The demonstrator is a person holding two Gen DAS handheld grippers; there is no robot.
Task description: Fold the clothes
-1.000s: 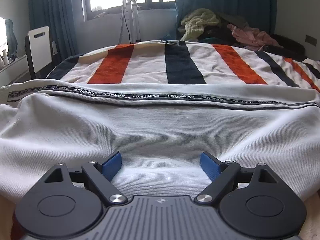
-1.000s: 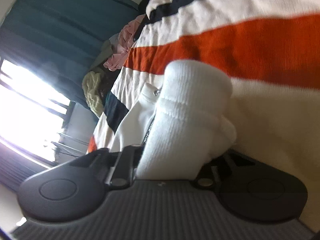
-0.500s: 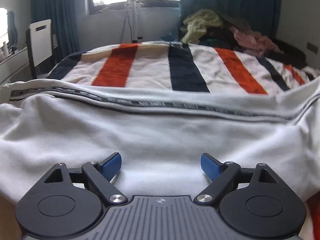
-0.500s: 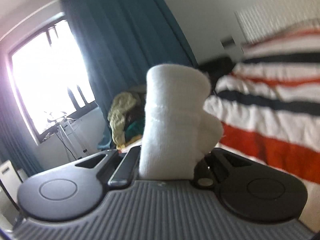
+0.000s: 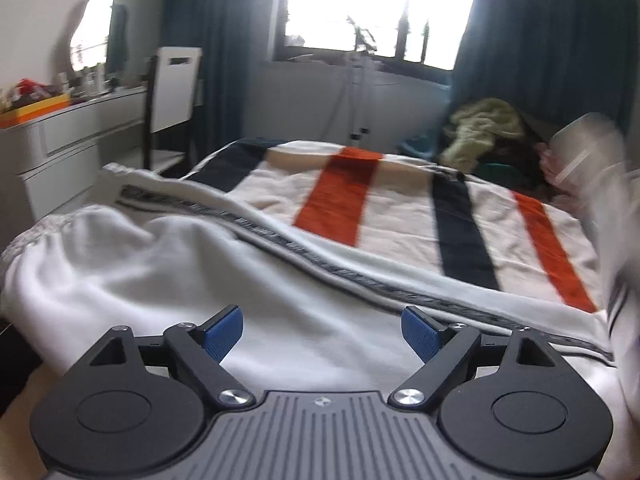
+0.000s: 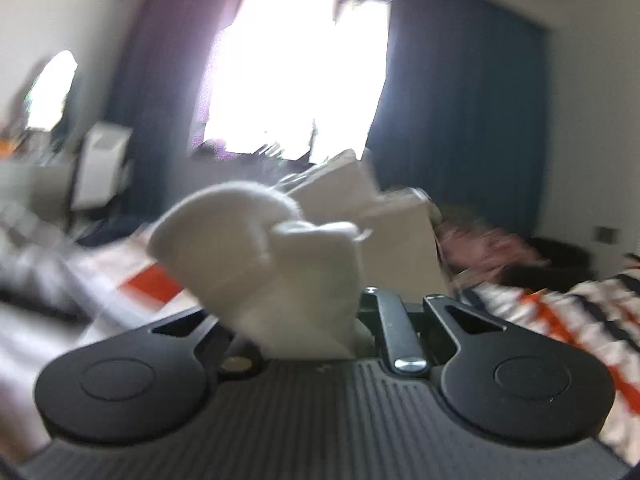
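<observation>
A white garment [image 5: 168,272] with a black lettered stripe lies across the near part of the striped bed. My left gripper [image 5: 322,330] is open just above it, blue pads apart, holding nothing. My right gripper [image 6: 316,320] is shut on the garment's thick white ribbed end [image 6: 256,256] and holds it raised in the air; its fingertips are hidden by the cloth. That lifted end shows blurred at the right edge of the left wrist view [image 5: 592,160].
The bed cover [image 5: 352,200] has orange, dark and cream stripes. A pile of clothes [image 5: 488,132] lies at the far right of the bed. A white dresser [image 5: 68,136] and chair [image 5: 172,92] stand at left, a window [image 5: 376,4] behind.
My right gripper has lifted the garment's end off the bed and swung it up and leftward. The left gripper has turned left and stays open over the garment.
</observation>
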